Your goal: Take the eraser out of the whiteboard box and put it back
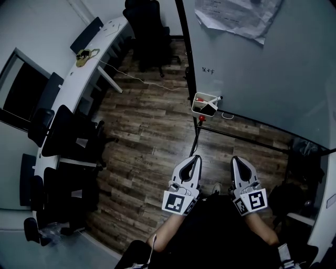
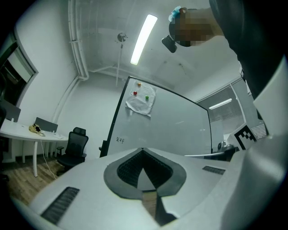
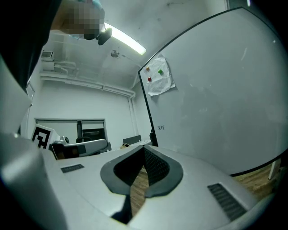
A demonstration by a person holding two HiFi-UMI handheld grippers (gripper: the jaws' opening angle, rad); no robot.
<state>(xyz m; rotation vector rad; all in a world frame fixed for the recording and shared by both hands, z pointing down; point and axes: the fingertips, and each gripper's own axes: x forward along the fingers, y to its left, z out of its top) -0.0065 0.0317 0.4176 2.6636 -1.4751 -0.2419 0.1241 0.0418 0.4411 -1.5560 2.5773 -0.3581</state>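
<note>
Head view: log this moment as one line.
left gripper: jaws shut, empty | right gripper: jaws shut, empty | box: on whiteboard, apart from both grippers

I face the whiteboard (image 1: pixel 262 79), a crumpled paper sheet (image 1: pixel 236 16) stuck near its top. Dark wood-plank floor (image 1: pixel 152 136) spreads below and left of it. Further left, a long white table (image 1: pixel 89 68) follows the white wall (image 2: pixel 49 90), black chairs (image 1: pixel 68 131) beside it. Above the whiteboard a tube light (image 2: pixel 143 39) glows.
</note>
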